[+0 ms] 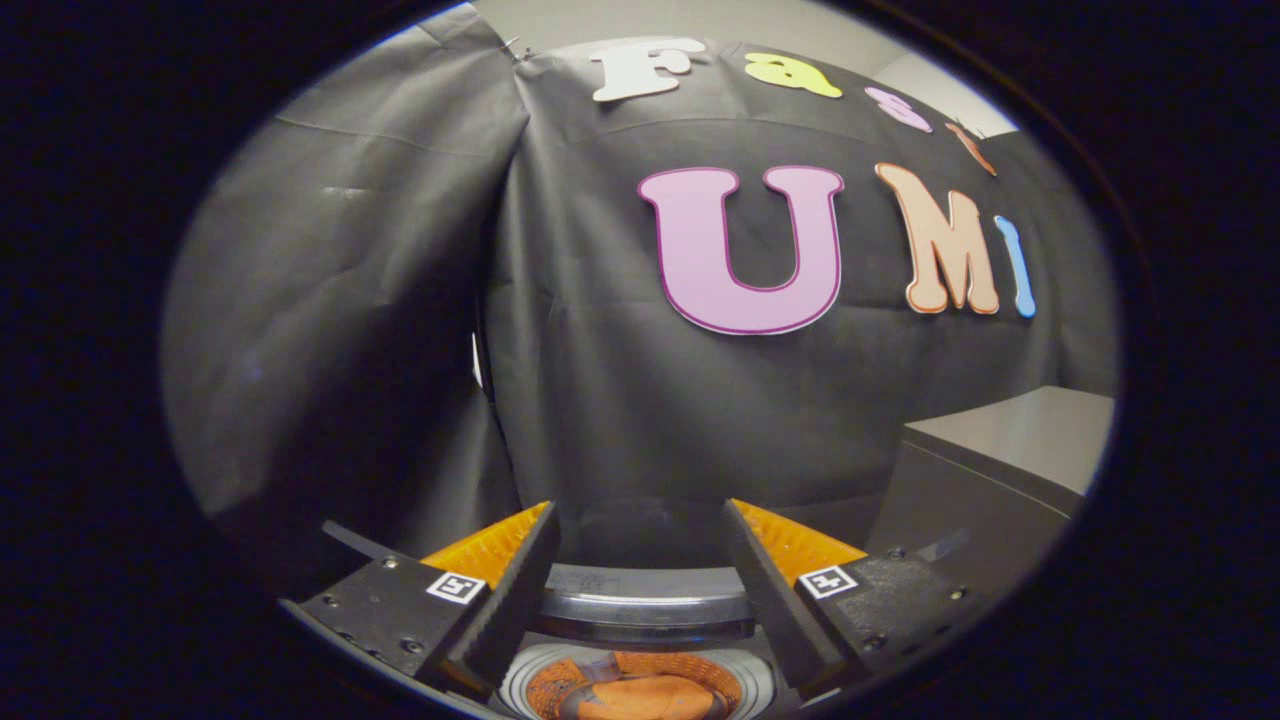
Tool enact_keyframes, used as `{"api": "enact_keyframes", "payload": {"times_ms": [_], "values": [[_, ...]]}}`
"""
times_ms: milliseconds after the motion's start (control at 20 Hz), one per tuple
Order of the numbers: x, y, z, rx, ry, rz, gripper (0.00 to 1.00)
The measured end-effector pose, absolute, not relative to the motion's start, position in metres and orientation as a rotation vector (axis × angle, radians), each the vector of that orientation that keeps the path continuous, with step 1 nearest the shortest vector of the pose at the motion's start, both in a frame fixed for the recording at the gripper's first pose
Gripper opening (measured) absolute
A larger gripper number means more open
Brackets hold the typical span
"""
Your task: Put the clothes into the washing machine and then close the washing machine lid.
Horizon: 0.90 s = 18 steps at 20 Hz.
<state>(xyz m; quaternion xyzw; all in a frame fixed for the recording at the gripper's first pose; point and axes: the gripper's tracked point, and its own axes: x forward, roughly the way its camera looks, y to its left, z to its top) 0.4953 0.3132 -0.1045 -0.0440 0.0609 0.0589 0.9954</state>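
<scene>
My gripper point(640, 520) stands open, with nothing between its fingers. Below and between the fingers lies the round mouth of the washing machine point(640, 600). Its rim curves across just under the fingertips. Inside the drum an orange garment point(640, 693) rests in a bunched heap. The machine's lid cannot be made out from here.
A grey box-like cabinet point(1000, 470) stands to the right of the fingers, against the black cloth wall point(620, 400). The cloth hangs close behind the machine, with a fold and a seam to the left of the fingers.
</scene>
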Motion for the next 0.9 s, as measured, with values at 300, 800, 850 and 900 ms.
{"api": "enact_keyframes", "payload": {"times_ms": [300,800,850,900], "values": [[0.495,0.307,-0.115,-0.120,0.167,0.073,0.95],[0.465,0.313,-0.157,-0.092,0.187,0.090,0.94],[0.462,0.312,-0.156,-0.093,0.182,0.083,0.94],[0.460,0.311,-0.155,-0.093,0.174,0.077,0.94]]}}
